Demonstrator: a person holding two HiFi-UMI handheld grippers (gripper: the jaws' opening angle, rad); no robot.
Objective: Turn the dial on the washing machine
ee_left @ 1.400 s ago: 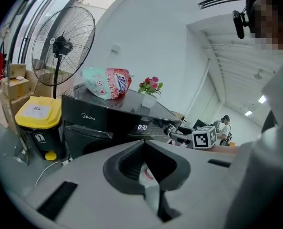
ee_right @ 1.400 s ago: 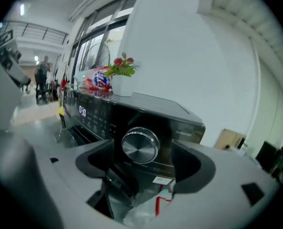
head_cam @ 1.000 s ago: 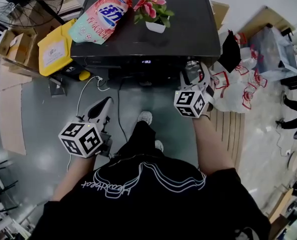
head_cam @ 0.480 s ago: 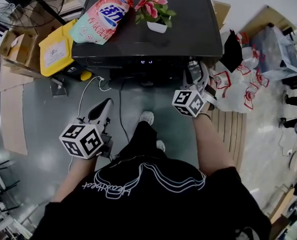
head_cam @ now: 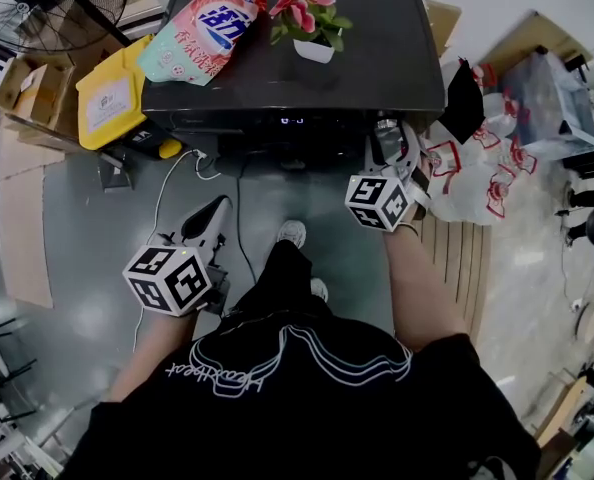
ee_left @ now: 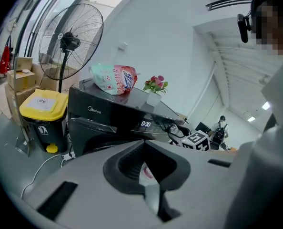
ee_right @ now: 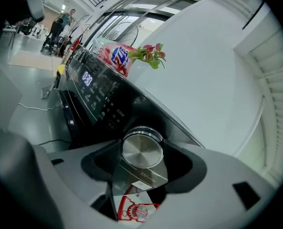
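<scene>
Washing machine (head_cam: 377, 28): dark cabinet at upper centre of the head view, with a lit control panel along the front edge.
Dial (ee_right: 142, 148): round, brushed metal, at the right end of the control panel. Centred in the right gripper view and seated in the notch between the jaws. Covered by the gripper in the head view.
Right gripper (head_cam: 389, 150): pressed up to the machine front, right of centre in the head view. Jaws closed in on the dial from both sides, judged to be bearing on its rim.
Left gripper (head_cam: 205, 220): lower left of the head view, over the floor and well apart from the machine. Jaws drawn together with nothing between them. Idle, pointing toward the panel.
Display (ee_left: 146, 124): lit, reading 0:30 in the left gripper view, left of the dial along the panel.
Items on top: detergent bag (head_cam: 202, 28) lying flat and potted plant (head_cam: 309, 28) upright just beside it, at the upper middle of the head view. Both clear of the work.
Yellow bin (head_cam: 107, 98): upper left of the head view, beside the machine. Not involved.
Done: approach finished and grip on the dial judged established.
Undetermined: amount of rotation already applied. No pointer mark or legible setting ring visible around the dial.
Left to do: turning the dial to the wanted setting, then opening the jaws and backing away.
Concern: smooth metal rim, so slip under the jaws judged possible during the twist.
</scene>
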